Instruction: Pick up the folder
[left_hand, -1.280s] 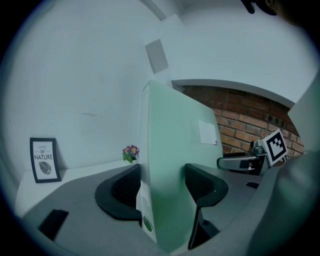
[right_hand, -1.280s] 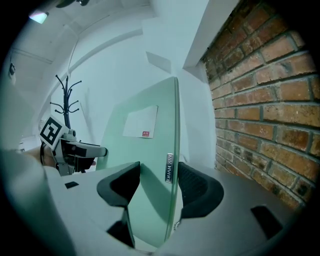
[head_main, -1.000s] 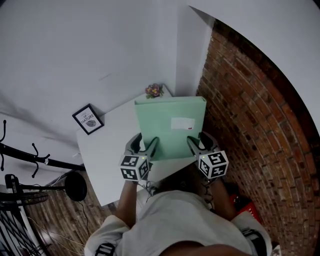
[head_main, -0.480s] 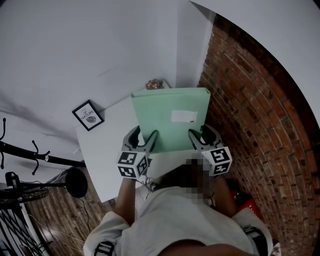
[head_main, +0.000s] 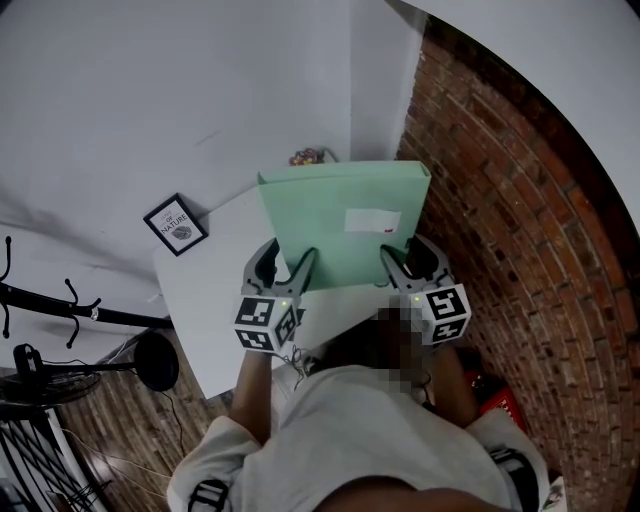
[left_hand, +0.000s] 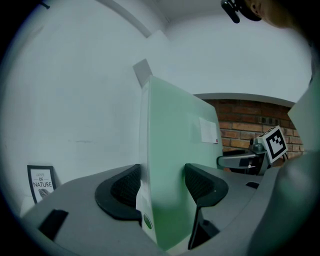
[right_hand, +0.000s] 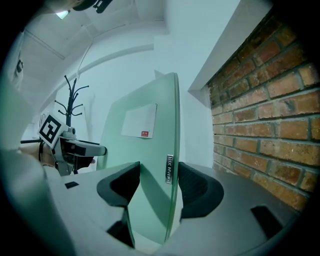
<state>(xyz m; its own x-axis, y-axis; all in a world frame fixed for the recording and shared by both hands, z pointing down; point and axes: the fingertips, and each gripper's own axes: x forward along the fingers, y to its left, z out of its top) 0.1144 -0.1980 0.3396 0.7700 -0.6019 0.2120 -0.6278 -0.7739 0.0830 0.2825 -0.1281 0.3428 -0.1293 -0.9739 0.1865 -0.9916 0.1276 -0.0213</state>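
Head view, white table (head_main: 212, 295), brick wall (head_main: 505, 185) beside it, green folder (head_main: 330, 222)

The head view looks steeply down from above the person onto the white surface (head_main: 210, 300) in mid-frame, with the brick wall (head_main: 500, 200) at right. Each gripper view sits low and very close behind its own jaws, looking along them. All three share the folder (head_main: 335, 215). The left hand-held gripper (head_main: 287, 268) and right hand-held gripper (head_main: 408, 258) each appear at the other view's frame edge.
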